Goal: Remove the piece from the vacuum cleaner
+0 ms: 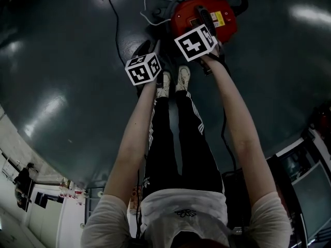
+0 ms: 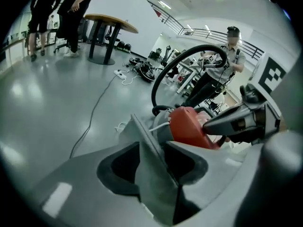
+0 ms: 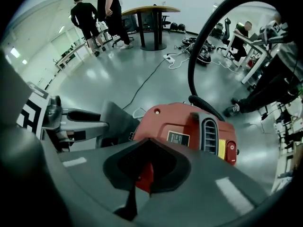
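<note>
The red vacuum cleaner lies on the dark floor just beyond the person's shoes, with its black hose arching up behind it. My left gripper is shut on a flat grey piece, which stands edge-on between the jaws at the vacuum's left side. In the right gripper view this piece leans against the red body. My right gripper is closed down on the near edge of the red body, and a sliver of red shows between its pads.
A thin black cable and a white cord run over the floor near the vacuum. Further off stand a round table, two people in black, a seated person and desks.
</note>
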A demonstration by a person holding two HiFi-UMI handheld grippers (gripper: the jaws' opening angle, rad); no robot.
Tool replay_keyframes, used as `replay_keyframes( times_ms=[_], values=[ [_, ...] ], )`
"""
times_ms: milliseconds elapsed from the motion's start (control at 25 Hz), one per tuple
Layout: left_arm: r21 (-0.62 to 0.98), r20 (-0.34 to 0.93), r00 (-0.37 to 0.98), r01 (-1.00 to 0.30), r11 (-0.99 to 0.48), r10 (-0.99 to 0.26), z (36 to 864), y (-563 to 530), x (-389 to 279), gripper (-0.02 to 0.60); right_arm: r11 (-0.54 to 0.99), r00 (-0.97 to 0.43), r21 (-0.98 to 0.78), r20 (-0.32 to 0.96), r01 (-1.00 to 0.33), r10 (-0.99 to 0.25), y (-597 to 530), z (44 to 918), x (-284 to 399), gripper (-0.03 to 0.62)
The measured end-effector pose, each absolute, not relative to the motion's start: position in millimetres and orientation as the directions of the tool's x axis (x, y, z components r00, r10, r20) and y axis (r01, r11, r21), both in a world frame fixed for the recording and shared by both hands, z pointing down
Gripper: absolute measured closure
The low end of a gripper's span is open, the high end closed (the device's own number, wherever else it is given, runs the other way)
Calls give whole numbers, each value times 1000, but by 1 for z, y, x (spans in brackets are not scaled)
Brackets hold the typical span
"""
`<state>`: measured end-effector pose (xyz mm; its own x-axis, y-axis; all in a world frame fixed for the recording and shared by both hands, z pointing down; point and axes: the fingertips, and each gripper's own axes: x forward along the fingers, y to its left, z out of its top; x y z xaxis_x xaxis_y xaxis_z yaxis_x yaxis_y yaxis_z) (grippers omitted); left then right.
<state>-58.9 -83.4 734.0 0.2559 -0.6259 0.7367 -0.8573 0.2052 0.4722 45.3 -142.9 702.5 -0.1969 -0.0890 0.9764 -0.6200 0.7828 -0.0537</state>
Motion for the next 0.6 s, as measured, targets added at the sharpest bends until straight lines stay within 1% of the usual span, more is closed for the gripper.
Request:
replay_keyframes(
  times_ms=[80,120,200,280,480,600],
  values=[
    [498,740,294,-845,198,-605,741,-86,-54,426,783,-203,-61,976,-619,-85,-142,703,45,572],
    [512,739,314,-837,194,-596,743,-88,-51,438,784,-203,-64,976,-617,-79,-142,703,44,572],
    [511,749,326,-838,191,-577,744,-88,-47,514,788,-200,-70,977,-611,-68,-142,702,43,572],
    [477,768,304,-859,186,-564,742,-86,-47,548,789,-197,-67,978,-611,-69,-142,700,43,572],
    [450,768,270,-873,190,-580,738,-79,-49,560,796,-178,-27,979,-605,-102,-142,700,45,573],
    [444,765,261,-876,189,-589,737,-76,-53,560,781,-189,-43,977,-623,-96,-142,700,45,572]
  ],
)
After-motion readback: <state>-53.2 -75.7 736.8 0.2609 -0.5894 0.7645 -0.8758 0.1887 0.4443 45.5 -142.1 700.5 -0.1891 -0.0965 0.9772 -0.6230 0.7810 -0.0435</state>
